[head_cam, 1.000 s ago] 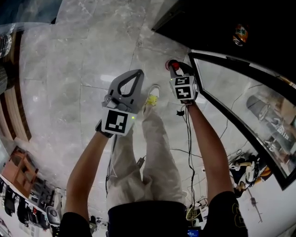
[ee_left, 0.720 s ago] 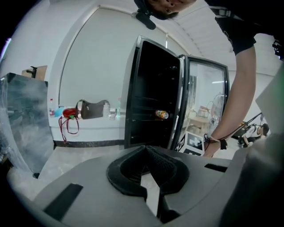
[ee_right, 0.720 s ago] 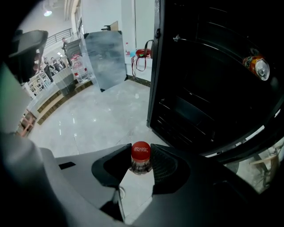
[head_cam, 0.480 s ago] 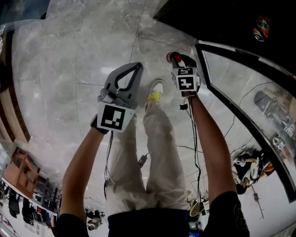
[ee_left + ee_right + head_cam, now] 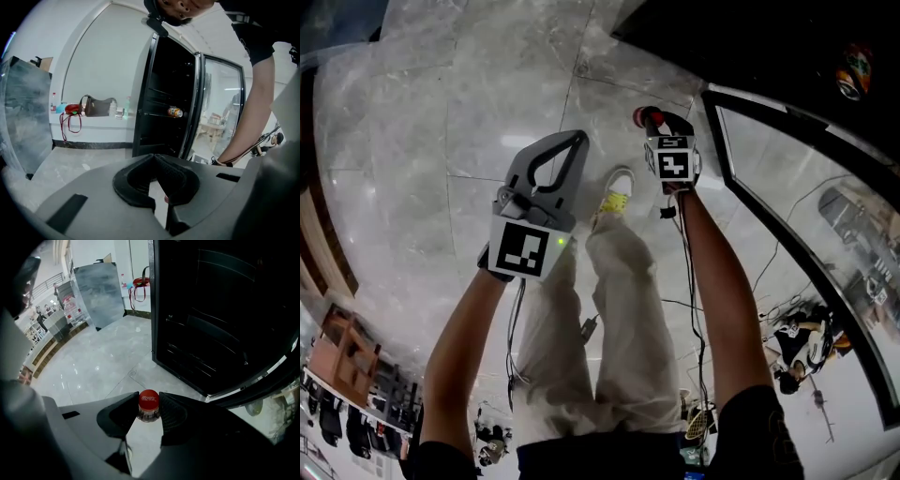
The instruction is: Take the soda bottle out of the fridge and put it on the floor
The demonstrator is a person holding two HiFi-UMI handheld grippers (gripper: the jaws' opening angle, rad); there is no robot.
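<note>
The soda bottle shows its red cap (image 5: 149,400) and clear neck between the jaws of my right gripper (image 5: 149,411), which is shut on it just below the cap. In the head view that right gripper (image 5: 659,125) hangs above the pale marble floor (image 5: 441,112) beside the open fridge, with the red cap (image 5: 644,116) at its tip. The bottle's body is hidden under the gripper. My left gripper (image 5: 573,141) is held out to the left of it. Its tips meet with nothing between them, as the left gripper (image 5: 153,156) view also shows.
The black fridge (image 5: 220,310) stands open, its glass door (image 5: 806,216) swung out at the right. A can (image 5: 175,112) lies on a shelf inside. The person's legs and a shoe (image 5: 617,186) are below the grippers, and cables (image 5: 680,309) trail on the floor.
Both grippers stay almost where they were, the bottle still in the right one. The head view has shifted a little, so the fridge door sits further right.
</note>
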